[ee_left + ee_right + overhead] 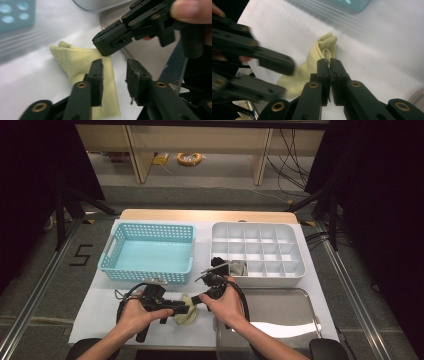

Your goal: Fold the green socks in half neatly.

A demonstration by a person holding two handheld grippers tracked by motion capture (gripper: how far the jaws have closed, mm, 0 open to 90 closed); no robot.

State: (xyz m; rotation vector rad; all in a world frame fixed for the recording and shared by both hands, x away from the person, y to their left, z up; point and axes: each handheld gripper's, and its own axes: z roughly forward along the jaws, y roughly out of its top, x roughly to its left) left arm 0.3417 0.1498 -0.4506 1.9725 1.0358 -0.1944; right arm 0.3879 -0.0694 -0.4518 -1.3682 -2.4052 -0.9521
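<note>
A pale yellow sock (187, 314) lies on the white sheet near the front edge, between my two hands. My right gripper (329, 61) points down at the sock's (322, 50) folded end; its jaws stand together, pinching the edge of the fabric. It reaches in from the upper right as my right gripper (100, 47) in the left gripper view, tip on the sock's (82, 62) corner. My left gripper (113, 63) is open just above the sock, one jaw over the cloth and nothing between the pads. In the high view my left gripper (184, 309) points right toward my right gripper (196, 300).
A teal slotted basket (147, 252) stands at the back left and a white compartment box (257, 251) at the back right, with a grey item in one front cell. A shiny metal tray (285, 312) lies at the front right, close to the right hand.
</note>
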